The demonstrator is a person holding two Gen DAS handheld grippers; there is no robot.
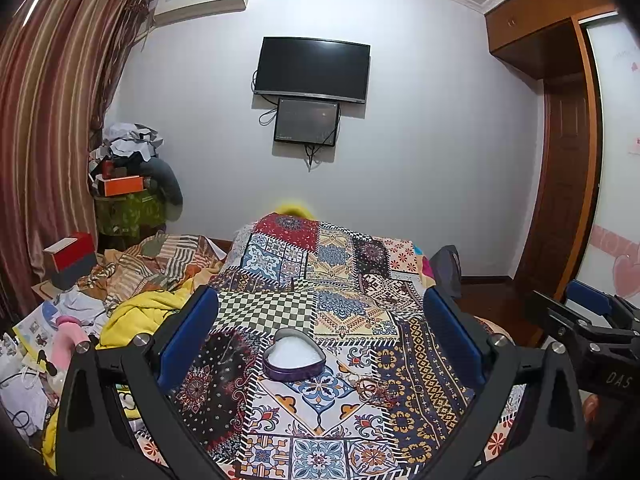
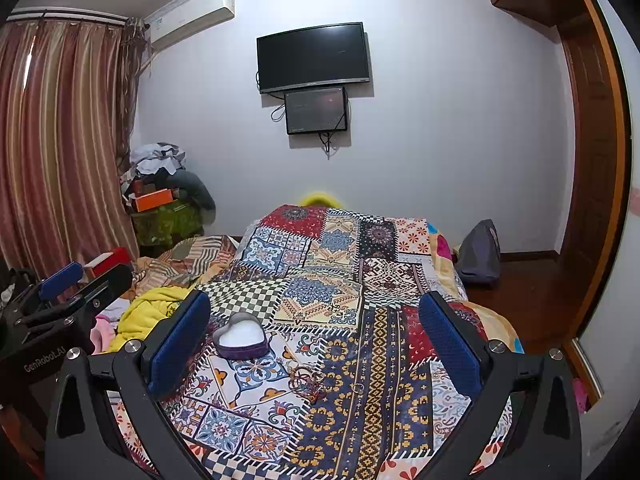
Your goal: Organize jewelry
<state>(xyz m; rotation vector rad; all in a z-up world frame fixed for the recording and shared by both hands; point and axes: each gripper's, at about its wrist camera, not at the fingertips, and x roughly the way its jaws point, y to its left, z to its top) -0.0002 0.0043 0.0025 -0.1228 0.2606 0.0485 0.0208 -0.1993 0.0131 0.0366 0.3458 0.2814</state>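
Observation:
A purple heart-shaped box (image 1: 293, 358) with a white lining lies open on the patchwork bedspread (image 1: 320, 304); it also shows in the right wrist view (image 2: 241, 337). A small tangle of jewelry (image 1: 374, 389) lies just right of the box, seen in the right wrist view (image 2: 307, 380) too, with a small ring (image 2: 357, 389) beside it. My left gripper (image 1: 320, 340) is open and empty, hovering above the box. My right gripper (image 2: 316, 344) is open and empty, above the jewelry.
A patterned cloth covers the bed. Clothes, a yellow blanket (image 1: 136, 312) and boxes clutter the left side. A grey bag (image 2: 480, 252) sits on the floor at right by a wooden wardrobe (image 2: 592, 160). A TV (image 1: 312, 68) hangs on the far wall.

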